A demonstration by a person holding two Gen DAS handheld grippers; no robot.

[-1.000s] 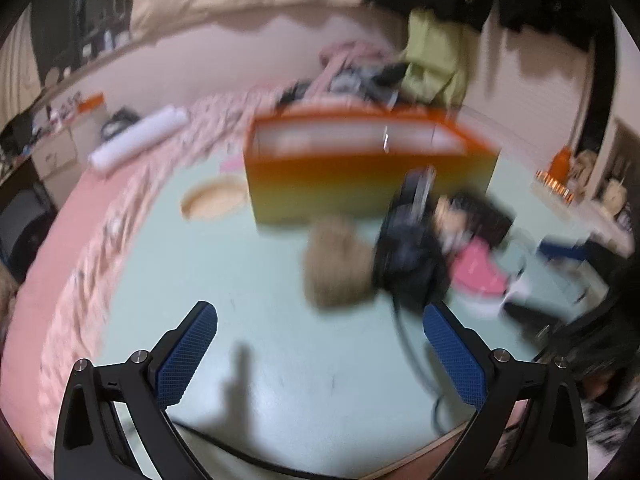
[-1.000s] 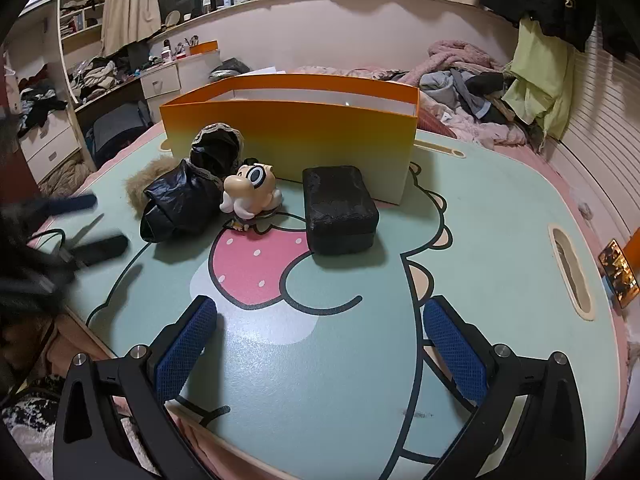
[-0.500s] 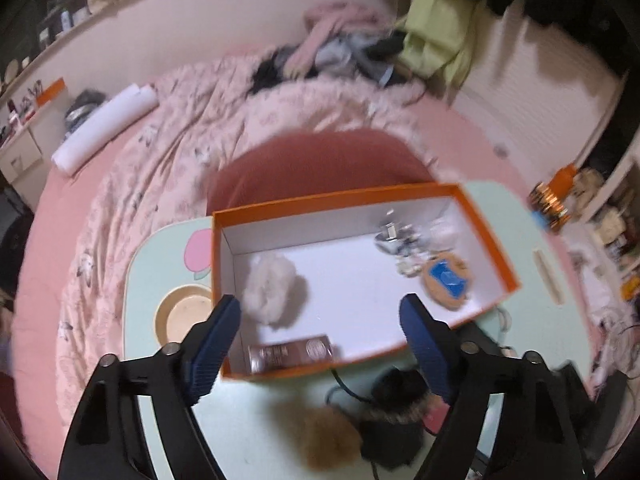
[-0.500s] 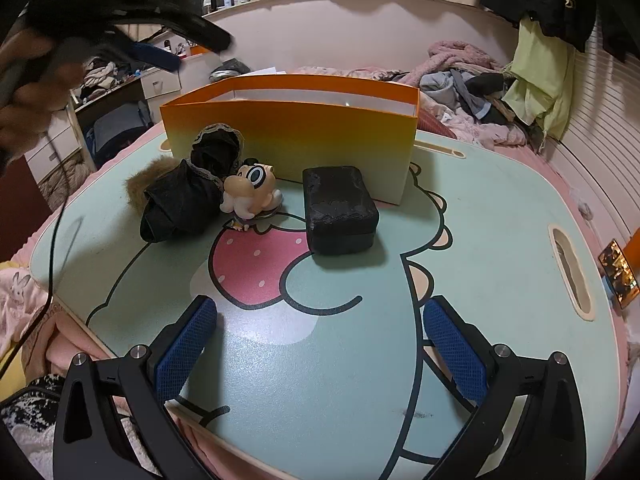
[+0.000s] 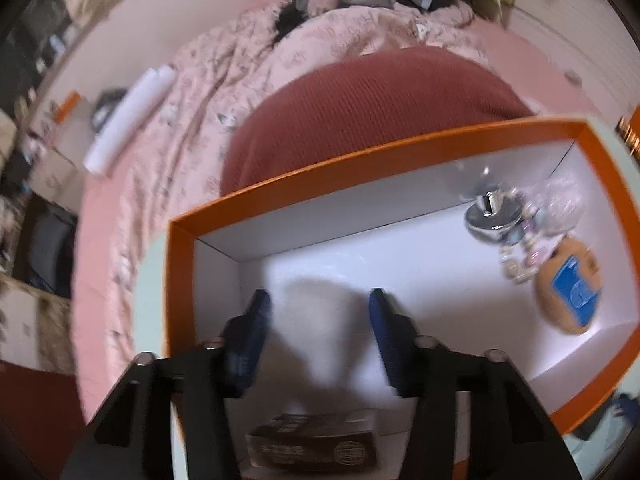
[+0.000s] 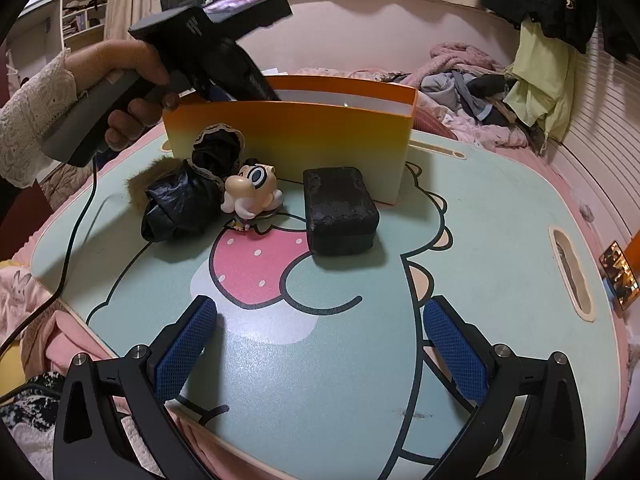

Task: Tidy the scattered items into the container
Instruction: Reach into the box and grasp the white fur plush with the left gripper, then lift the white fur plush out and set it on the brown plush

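- Indoor light is warm and fairly dim in both my views, with a pinkish cast.
- My left view is motion-blurred throughout; the box (image 5: 304,184) rim smears.
- A soft shadow falls on the box's white floor.
- My right view is sharp; the table (image 6: 500,240) shows mild sheen.
- Fisheye bending and dark corners frame both views.

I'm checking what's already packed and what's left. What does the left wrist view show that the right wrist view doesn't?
Only the left wrist view shows inside the orange box: a shiny metal item, a round tan piece with a blue patch, a dark flat packet, and nothing between the left gripper's narrowed, just-closing jaws. Only the right wrist view shows the black case, cartoon figurine, dark fur-trimmed bundle outside on the table, and the open right gripper. Both show the box.
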